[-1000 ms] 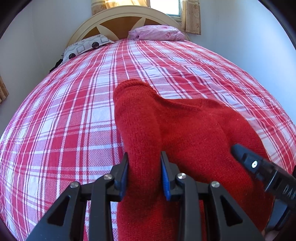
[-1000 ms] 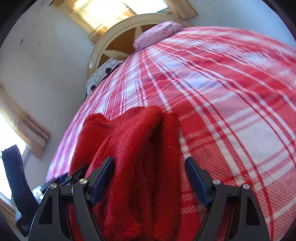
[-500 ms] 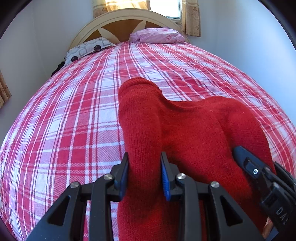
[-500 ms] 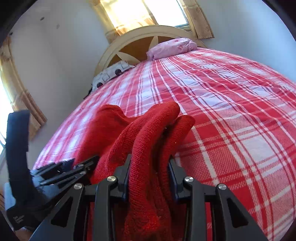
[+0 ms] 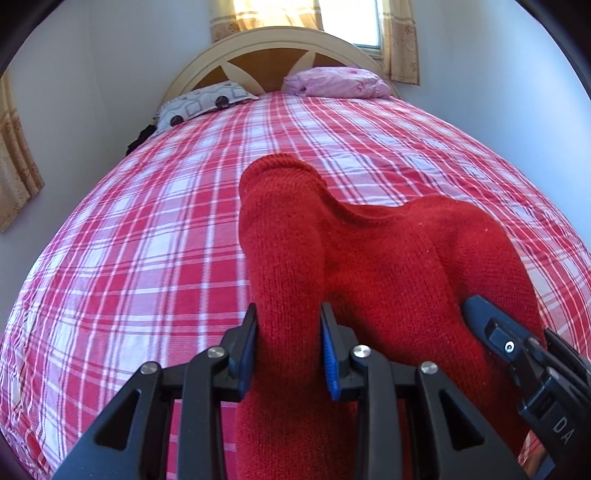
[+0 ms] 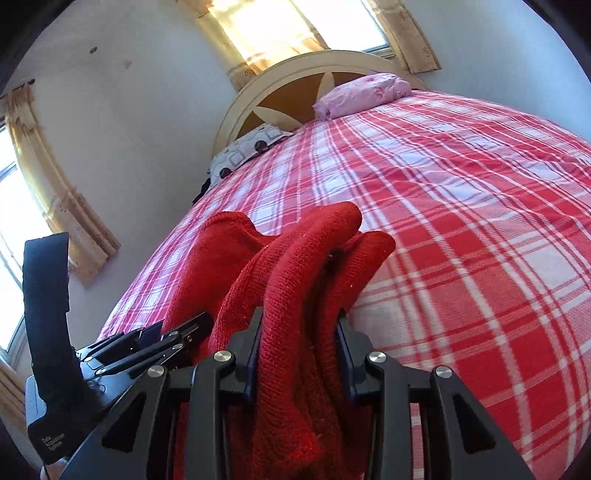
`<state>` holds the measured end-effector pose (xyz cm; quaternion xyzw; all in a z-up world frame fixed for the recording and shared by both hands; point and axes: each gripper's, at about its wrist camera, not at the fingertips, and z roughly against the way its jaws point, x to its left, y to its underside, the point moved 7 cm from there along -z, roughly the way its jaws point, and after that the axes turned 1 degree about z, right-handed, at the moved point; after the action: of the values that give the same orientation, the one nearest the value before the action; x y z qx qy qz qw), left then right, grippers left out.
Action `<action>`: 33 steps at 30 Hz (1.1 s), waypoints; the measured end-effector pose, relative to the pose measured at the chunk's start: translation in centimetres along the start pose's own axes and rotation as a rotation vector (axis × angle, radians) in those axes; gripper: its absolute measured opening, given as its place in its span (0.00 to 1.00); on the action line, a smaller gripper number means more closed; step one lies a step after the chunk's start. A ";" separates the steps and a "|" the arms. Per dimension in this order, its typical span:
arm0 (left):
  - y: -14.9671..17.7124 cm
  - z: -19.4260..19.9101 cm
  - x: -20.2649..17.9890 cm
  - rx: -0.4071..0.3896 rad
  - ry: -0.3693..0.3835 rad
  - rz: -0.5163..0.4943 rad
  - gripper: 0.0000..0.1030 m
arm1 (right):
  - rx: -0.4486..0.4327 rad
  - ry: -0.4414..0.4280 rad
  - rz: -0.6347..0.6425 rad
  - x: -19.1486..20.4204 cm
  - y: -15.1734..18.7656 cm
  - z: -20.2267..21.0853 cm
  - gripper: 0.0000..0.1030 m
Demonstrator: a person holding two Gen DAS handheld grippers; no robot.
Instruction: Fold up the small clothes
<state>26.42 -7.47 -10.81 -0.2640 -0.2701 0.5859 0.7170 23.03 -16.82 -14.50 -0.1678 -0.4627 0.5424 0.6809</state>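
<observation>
A red knitted garment hangs between both grippers above the red plaid bed. My left gripper is shut on its left edge, which stands up as a thick fold. My right gripper is shut on a bunched, layered fold of the same garment. The right gripper shows in the left wrist view at the lower right, close beside the cloth. The left gripper shows in the right wrist view at the lower left. The garment's lower part is hidden below both views.
The bed runs to a cream and brown headboard. A patterned grey pillow and a pink pillow lie at the head. Curtained windows are behind and at the left. White walls flank the bed.
My right gripper closed on the bunched red fold a second ago and has stayed shut. Both grippers have risen and tilted, so more of the headboard and windows shows.
</observation>
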 end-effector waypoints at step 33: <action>1.2 -0.6 21.5 -0.033 -0.273 0.197 0.31 | 0.120 -0.220 0.143 20.3 3.6 -11.7 0.34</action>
<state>29.59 13.84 -10.39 -0.2188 -0.3472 0.6792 0.6085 30.10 5.87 -14.09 -0.0988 -0.4880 0.6315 0.5945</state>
